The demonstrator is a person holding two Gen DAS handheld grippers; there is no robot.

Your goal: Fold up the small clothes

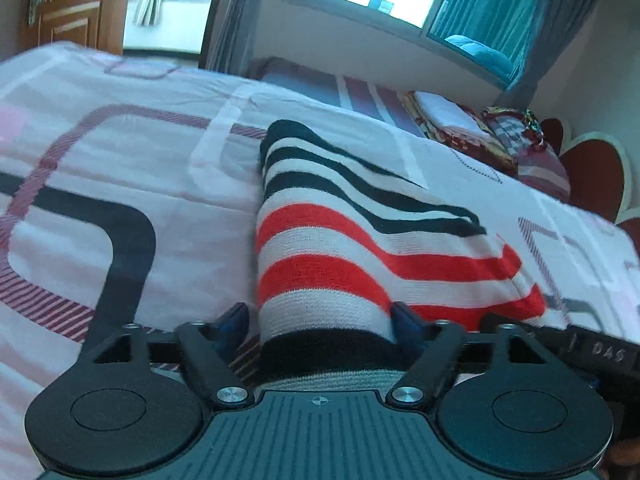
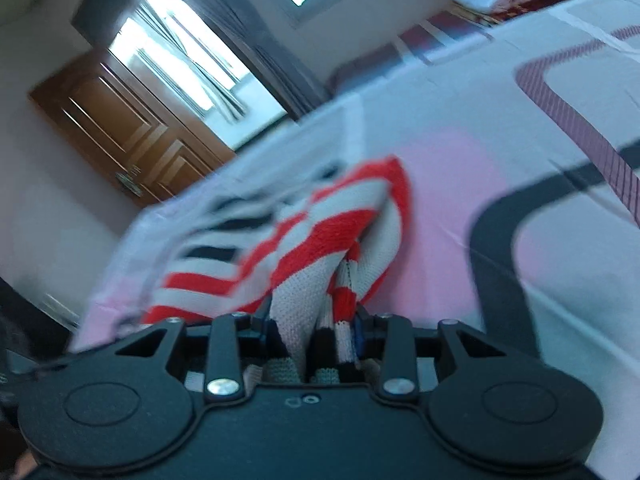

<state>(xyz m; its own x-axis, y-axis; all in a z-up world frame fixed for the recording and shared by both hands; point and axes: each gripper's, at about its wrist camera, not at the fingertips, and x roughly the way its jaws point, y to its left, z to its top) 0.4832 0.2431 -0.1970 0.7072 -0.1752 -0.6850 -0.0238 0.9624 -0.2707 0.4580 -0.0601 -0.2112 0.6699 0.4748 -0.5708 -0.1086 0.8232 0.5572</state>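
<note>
A small knitted garment (image 1: 340, 236) with red, white and black stripes lies on the bed. In the left wrist view its black hem end sits between the fingers of my left gripper (image 1: 320, 320), whose jaws stand wide apart around the cloth. In the right wrist view my right gripper (image 2: 312, 320) is shut on a bunched edge of the same garment (image 2: 304, 240), with cloth pulled up between the jaws. Part of the right gripper shows at the right edge of the left wrist view (image 1: 592, 348).
The bed sheet (image 1: 120, 160) is pale pink and white with dark and striped curved bands. Folded bedding and pillows (image 1: 480, 128) lie at the head of the bed by a red headboard (image 1: 596, 176). A wooden door (image 2: 128, 128) and windows are behind.
</note>
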